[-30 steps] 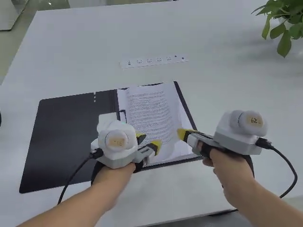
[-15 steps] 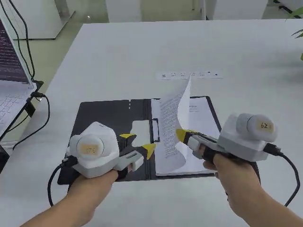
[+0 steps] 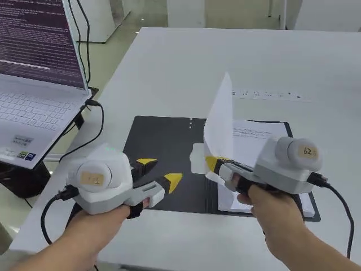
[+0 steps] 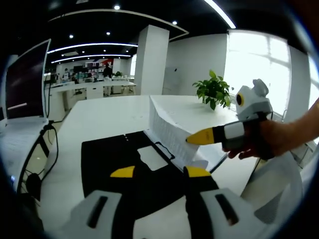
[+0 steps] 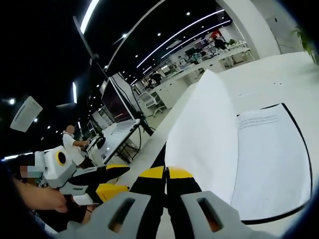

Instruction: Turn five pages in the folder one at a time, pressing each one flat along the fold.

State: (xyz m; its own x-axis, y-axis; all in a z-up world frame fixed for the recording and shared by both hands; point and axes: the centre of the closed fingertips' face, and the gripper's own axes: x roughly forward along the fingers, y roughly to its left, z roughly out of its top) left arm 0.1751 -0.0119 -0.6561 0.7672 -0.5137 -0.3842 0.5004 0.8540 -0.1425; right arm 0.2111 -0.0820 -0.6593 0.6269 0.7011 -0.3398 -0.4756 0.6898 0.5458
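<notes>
Spread open near the front edge of the white table (image 3: 186,62), black flat folder (image 3: 163,141), left cover bare but for a pale rectangular patch (image 3: 197,158) beside the spine. Flat on the right half, stack of white printed pages (image 3: 259,135). Lifted upright over the spine, one white paper sheet (image 3: 220,118), slightly curled, lower edge nipped by the right gripper (image 3: 214,165).

Head view above, gripper views low and facing — all sharing folder (image 3: 163,147)

Your folder (image 3: 163,147) is black. Your page (image 3: 220,121) is plain white. Left gripper (image 3: 160,171) and right gripper (image 3: 213,164): pale grey bodies, yellow tips. Table (image 3: 186,62) white.
</notes>
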